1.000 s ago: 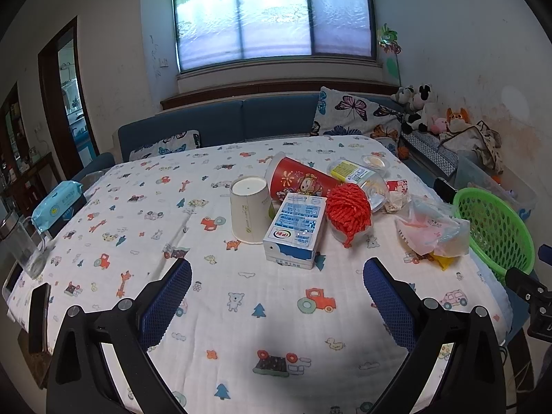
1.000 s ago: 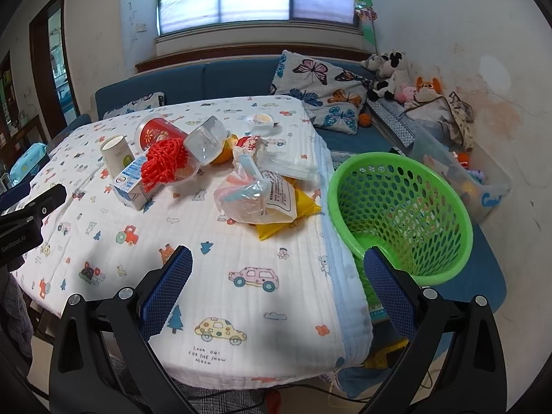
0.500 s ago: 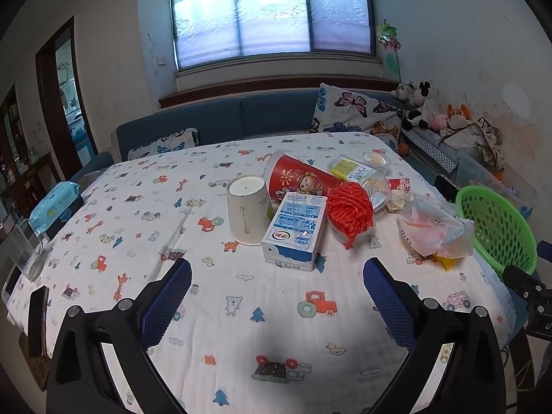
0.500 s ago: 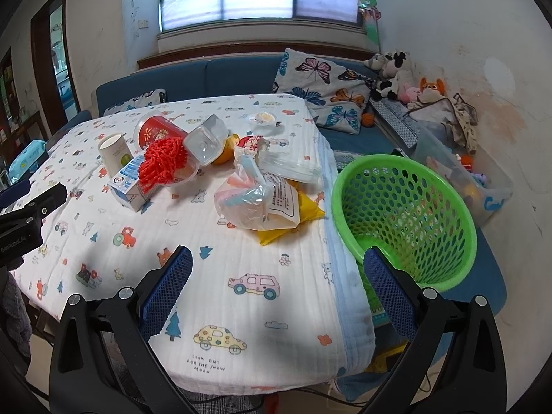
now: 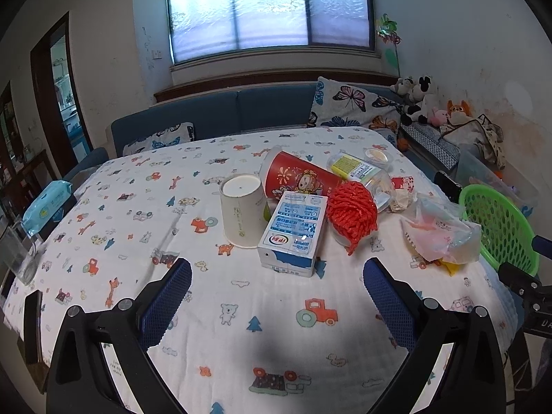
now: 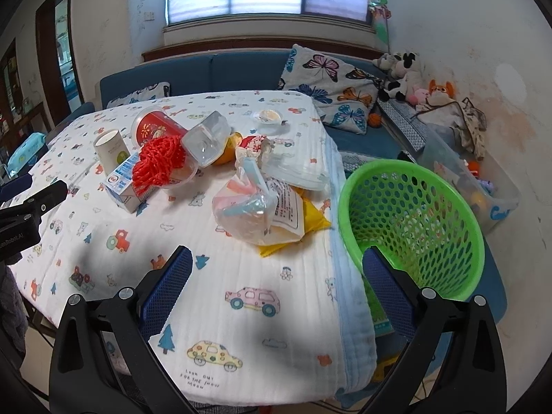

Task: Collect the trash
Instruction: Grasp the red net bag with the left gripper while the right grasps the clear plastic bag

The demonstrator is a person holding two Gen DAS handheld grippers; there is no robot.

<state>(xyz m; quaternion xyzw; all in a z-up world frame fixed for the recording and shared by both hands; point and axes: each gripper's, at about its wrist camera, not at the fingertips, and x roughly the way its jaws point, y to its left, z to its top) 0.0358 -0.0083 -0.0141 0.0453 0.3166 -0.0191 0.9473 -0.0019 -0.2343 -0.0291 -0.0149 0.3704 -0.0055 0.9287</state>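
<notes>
Trash lies on the table with its cartoon-print cloth (image 5: 145, 207): a white paper cup (image 5: 243, 215), a blue-white milk carton (image 5: 295, 234), a red paper cup on its side (image 5: 300, 179), a red mesh net (image 5: 352, 212), a clear plastic cup (image 6: 207, 143) and a clear plastic bag (image 6: 252, 214) over a yellow wrapper (image 6: 310, 220). A green mesh basket (image 6: 414, 220) stands off the table's right edge. My left gripper (image 5: 276, 296) is open and empty, short of the carton. My right gripper (image 6: 276, 289) is open and empty, short of the bag.
A blue wipes pack (image 5: 46, 207) and a glass jug (image 5: 19, 253) sit at the table's left edge. A blue sofa (image 5: 241, 110) with butterfly cushions runs behind. Plush toys (image 6: 410, 76) and a clear storage bin (image 6: 472, 186) stand at the right wall.
Both views have drifted slightly: the trash pile and basket sit a little higher and nearer in frame. Both grippers stay open and empty.
</notes>
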